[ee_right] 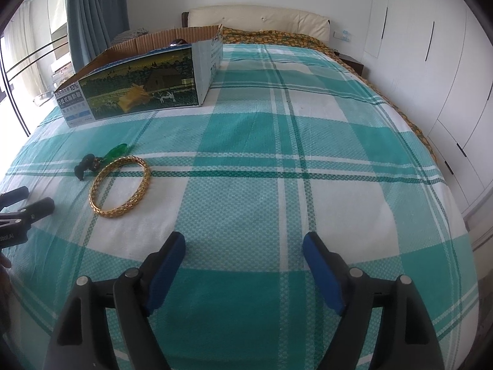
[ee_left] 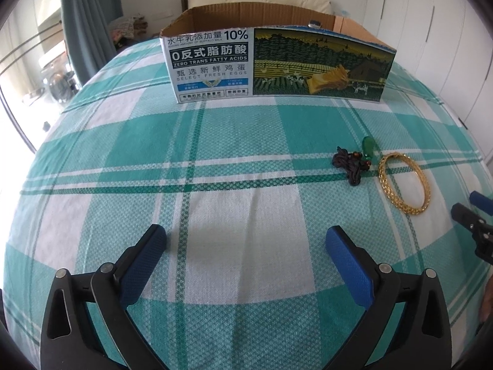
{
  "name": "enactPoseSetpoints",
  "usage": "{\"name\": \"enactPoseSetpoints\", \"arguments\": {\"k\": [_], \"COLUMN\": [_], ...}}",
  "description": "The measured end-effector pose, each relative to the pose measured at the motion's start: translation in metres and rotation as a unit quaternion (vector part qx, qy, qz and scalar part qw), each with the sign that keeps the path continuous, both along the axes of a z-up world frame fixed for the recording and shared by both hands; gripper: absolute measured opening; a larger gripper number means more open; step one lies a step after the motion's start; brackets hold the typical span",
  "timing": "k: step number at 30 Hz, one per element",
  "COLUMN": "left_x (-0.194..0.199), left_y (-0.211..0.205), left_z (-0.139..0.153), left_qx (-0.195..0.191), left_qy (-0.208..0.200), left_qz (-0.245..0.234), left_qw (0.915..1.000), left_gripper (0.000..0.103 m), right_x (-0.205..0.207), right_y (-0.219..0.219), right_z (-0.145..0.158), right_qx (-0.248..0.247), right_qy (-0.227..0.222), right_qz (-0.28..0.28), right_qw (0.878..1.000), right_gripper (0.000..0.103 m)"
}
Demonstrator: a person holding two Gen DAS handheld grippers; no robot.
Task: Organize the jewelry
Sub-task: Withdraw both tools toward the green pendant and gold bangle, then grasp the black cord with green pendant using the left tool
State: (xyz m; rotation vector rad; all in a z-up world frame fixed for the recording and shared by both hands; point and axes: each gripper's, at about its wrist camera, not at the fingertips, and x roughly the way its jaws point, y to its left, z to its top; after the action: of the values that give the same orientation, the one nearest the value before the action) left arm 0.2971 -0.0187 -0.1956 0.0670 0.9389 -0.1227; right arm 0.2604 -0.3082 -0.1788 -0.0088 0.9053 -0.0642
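A gold bangle (ee_left: 404, 184) lies flat on the teal plaid bedspread (ee_left: 215, 160), right of centre; it also shows in the right wrist view (ee_right: 120, 187). Beside it lies a green pendant (ee_left: 368, 145) on a bunched dark cord (ee_left: 349, 164), seen in the right wrist view too (ee_right: 117, 151). An open printed cardboard box (ee_left: 277, 64) stands farther back (ee_right: 138, 92). My left gripper (ee_left: 246, 240) is open and empty, short of the jewelry. My right gripper (ee_right: 245, 245) is open and empty, to the right of the bangle.
A small dark object (ee_left: 315, 24) peeks over the box's rim. White wardrobe doors (ee_right: 431, 61) run along the right side. A grey-blue curtain (ee_right: 92, 15) and a window are at the left. A cream headboard (ee_right: 258, 21) is at the far end.
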Motion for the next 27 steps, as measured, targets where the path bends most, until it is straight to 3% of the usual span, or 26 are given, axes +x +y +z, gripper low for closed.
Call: {"name": "enactPoseSetpoints", "arguments": {"k": [20,27], "left_x": [0.000,0.000], "left_y": [-0.002,-0.015], "left_z": [-0.001,0.000], "left_qx": [0.001,0.000], "left_qy": [0.001,0.013], "left_qz": [0.004,-0.067], "left_qw": [1.0000,0.9976], "left_gripper": [0.103,0.103], "right_x": [0.001,0.001], "right_y": [-0.001,0.000], "right_z": [-0.001,-0.001], "right_qx": [0.002,0.002], "right_qy": [0.003,0.003], "right_qz": [-0.002,-0.002], "right_qw": [1.000,1.000], "right_gripper": [0.086,0.086]}}
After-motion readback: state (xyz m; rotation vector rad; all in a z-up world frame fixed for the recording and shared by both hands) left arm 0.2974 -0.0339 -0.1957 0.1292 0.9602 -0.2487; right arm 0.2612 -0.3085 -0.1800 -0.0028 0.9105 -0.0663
